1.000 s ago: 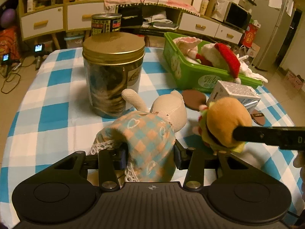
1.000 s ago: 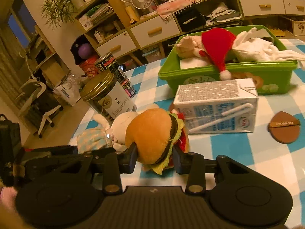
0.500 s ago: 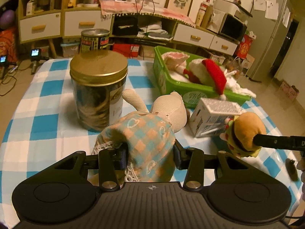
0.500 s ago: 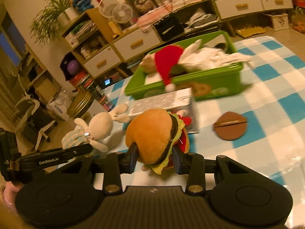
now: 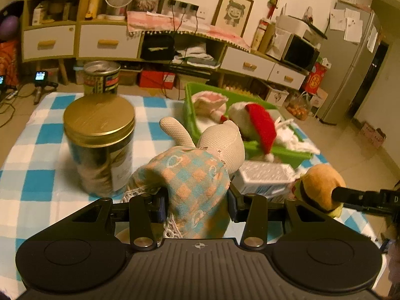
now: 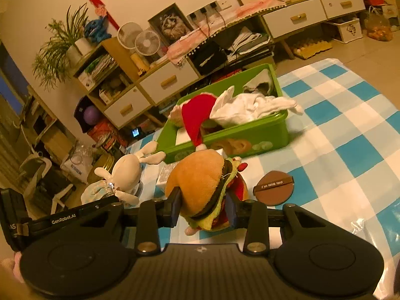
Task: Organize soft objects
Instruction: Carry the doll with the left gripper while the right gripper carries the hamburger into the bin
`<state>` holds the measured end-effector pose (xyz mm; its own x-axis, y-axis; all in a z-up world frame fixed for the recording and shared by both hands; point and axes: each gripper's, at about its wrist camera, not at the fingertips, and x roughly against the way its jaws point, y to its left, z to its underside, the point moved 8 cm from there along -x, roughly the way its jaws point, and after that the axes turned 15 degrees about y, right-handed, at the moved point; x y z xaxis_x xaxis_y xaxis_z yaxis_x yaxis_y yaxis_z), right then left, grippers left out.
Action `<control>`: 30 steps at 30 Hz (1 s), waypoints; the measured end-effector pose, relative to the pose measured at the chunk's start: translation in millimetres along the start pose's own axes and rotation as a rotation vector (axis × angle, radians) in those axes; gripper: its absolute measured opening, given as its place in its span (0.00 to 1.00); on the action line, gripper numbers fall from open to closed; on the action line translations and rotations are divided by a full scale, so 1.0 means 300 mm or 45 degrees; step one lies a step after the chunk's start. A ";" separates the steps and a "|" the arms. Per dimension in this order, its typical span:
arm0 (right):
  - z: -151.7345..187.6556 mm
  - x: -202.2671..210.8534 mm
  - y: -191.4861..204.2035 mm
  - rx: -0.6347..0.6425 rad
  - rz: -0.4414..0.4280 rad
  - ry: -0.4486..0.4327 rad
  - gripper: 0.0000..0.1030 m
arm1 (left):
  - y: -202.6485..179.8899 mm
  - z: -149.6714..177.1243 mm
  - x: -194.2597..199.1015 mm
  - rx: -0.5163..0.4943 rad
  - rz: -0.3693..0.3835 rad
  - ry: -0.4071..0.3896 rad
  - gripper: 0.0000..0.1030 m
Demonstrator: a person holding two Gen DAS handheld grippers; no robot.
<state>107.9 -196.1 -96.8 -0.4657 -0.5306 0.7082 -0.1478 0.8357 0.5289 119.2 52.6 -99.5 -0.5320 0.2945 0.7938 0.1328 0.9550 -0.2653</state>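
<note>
My left gripper (image 5: 196, 200) is shut on a plush rabbit (image 5: 197, 175) in a peach and teal checked dress and holds it above the table. My right gripper (image 6: 203, 206) is shut on a plush hamburger (image 6: 200, 185), also lifted; it shows in the left wrist view (image 5: 318, 186) at the right. The rabbit shows in the right wrist view (image 6: 126, 171) at the left. A green bin (image 6: 250, 135) behind both holds a red Santa hat (image 6: 196, 115), a white cloth (image 6: 252, 106) and other soft things.
A gold-lidded jar (image 5: 100, 145) stands left of the rabbit, a tin can (image 5: 101, 77) behind it. A milk carton (image 5: 262, 178) lies before the bin. A brown round disc (image 6: 273, 187) lies on the blue checked tablecloth (image 6: 350, 130). Cabinets line the far wall.
Both grippers have risen with their toys. The table and its objects look lower and farther away than before, and the bin's inside shows more.
</note>
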 end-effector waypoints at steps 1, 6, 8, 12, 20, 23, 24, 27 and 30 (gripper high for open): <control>-0.007 0.008 -0.002 -0.010 -0.006 -0.006 0.07 | -0.009 -0.009 0.000 0.002 0.004 -0.006 0.43; -0.067 0.051 -0.003 -0.057 -0.025 -0.067 0.06 | -0.063 -0.062 -0.004 -0.011 0.019 -0.026 0.43; -0.102 0.066 -0.008 -0.089 -0.039 -0.100 0.06 | -0.082 -0.083 -0.008 -0.016 0.024 -0.028 0.44; -0.178 0.081 -0.027 -0.160 -0.036 -0.158 0.06 | -0.123 -0.139 -0.023 -0.028 0.026 -0.040 0.44; -0.362 0.039 -0.053 -0.258 0.037 -0.238 0.06 | -0.184 -0.241 -0.115 -0.050 -0.027 0.012 0.44; -0.432 -0.013 -0.064 -0.300 0.044 -0.255 0.06 | -0.220 -0.278 -0.178 -0.119 -0.060 0.048 0.44; -0.452 -0.037 -0.073 -0.317 0.052 -0.251 0.06 | -0.227 -0.285 -0.198 -0.134 -0.070 0.060 0.44; -0.501 -0.108 -0.107 -0.346 0.072 -0.241 0.07 | -0.244 -0.314 -0.264 -0.159 -0.089 0.088 0.44; -0.540 -0.172 -0.151 -0.369 0.081 -0.230 0.07 | -0.245 -0.347 -0.321 -0.173 -0.099 0.106 0.44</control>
<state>279.9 -229.5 -81.5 -0.6170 -0.4236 0.6633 0.1284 0.7773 0.6158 247.7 -42.1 -99.4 -0.4748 0.2163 0.8531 0.2088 0.9693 -0.1296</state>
